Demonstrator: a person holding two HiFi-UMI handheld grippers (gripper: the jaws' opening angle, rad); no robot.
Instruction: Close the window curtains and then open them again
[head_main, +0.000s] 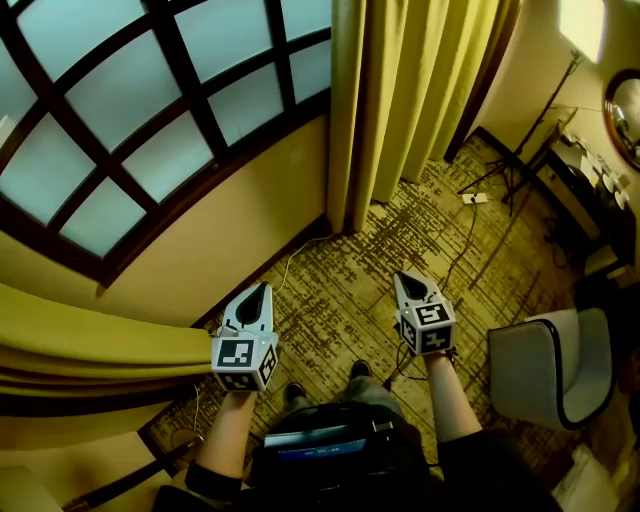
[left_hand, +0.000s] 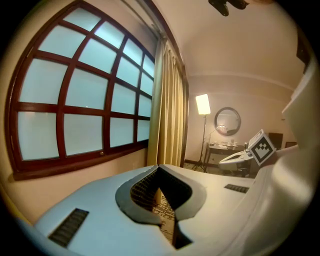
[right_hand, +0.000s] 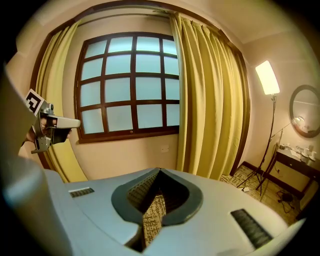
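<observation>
Though left claw (head_main: 258, 290) and right claw (head_main: 406, 277) are clenched empty, the curtains (head_main: 400, 100) hang apart from both.

Left curtain (head_main: 80, 345) cut off by left frame edge. Window (head_main: 150, 120) cropped at top. Mirror (head_main: 626, 115) clipped at right. Tabletop items (right_hand: 301, 150) too small to be identified.

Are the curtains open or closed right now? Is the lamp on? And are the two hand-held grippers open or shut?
Left curtain: open, pulled back to its side.
Right curtain: open, pulled back to its side.
Window: uncovered.
Floor lamp: on.
Left hand-held gripper: shut, holding nothing.
Right hand-held gripper: shut, holding nothing.
</observation>
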